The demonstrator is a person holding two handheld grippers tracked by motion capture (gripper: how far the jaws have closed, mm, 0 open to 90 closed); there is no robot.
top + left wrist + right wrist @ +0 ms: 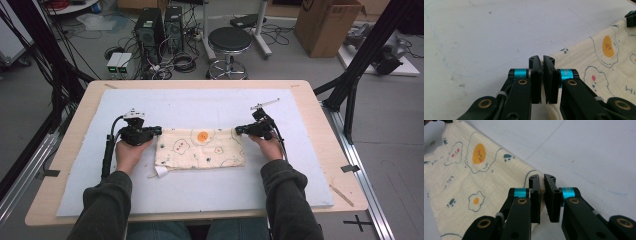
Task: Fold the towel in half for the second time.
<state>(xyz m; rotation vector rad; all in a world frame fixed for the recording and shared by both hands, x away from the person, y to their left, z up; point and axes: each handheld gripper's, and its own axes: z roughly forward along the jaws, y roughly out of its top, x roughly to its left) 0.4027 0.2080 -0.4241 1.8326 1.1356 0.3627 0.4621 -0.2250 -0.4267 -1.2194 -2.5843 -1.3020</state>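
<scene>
The cream printed cloth [200,148] lies on the pale mat [200,200] of the worktop [75,130], stretched out between the two claws as a long band. It looks already folded at least once, judging by its narrow shape and the label tab poking out at its near left corner. What seems left is another fold or a final smoothing, though how many folds are wanted cannot be told.

The left claw [156,131] is clenched on the cloth's far left corner; in the left gripper view the fabric edge runs between its nearly shut jaws [542,75], with the fried-egg print off to that claw's right. The right claw [240,130] is likewise clenched on the far right corner [541,192], the cloth spreading away to its left.

Both hands rest low beside the cloth, forearms coming in from the near edge, claws pointing inward toward each other and roughly level with the mat.
</scene>
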